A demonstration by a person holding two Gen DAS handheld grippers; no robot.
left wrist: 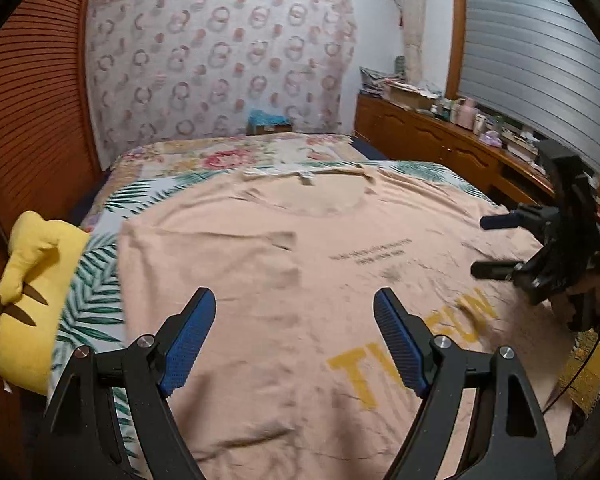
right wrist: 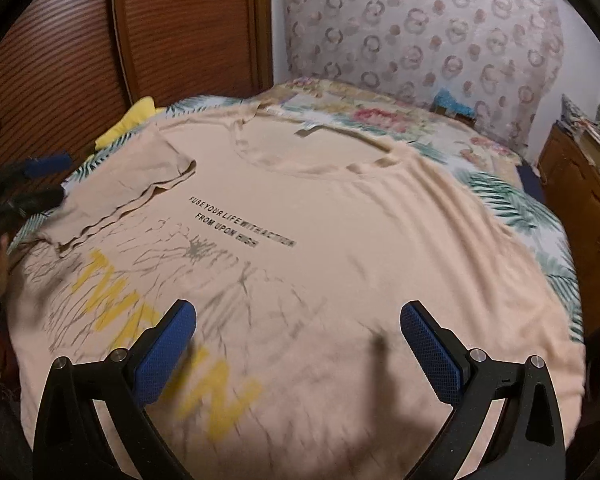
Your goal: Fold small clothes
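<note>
T-shirt, peach-coloured with black lettering and a yellow print across the front, lies face up and nearly flat on the bed, neckline toward the far end and hem toward the near edge. Its sleeve on the left side of the right wrist view is already turned in over the chest; the opposite side is not yet folded and spreads toward the right edge of the mattress. Both tools hover above the cloth with nothing between their pads: the left gripper has its jaws spread wide over the lower left of the shirt, and the right gripper is likewise released, jaws apart over the lower middle. A yellow plush toy sits just beside the shirt at the left edge of the bed. The fabric looks like thin, light jersey: limp, and likely to wrinkle, drag and slide on the bedspread rather than hold a crease by itself. Pinching a single layer at an edge seems wisest, at the shoulder seam and at the hem on the unfolded side, so the fold stays straight and the layer beneath is not lifted too.
</note>
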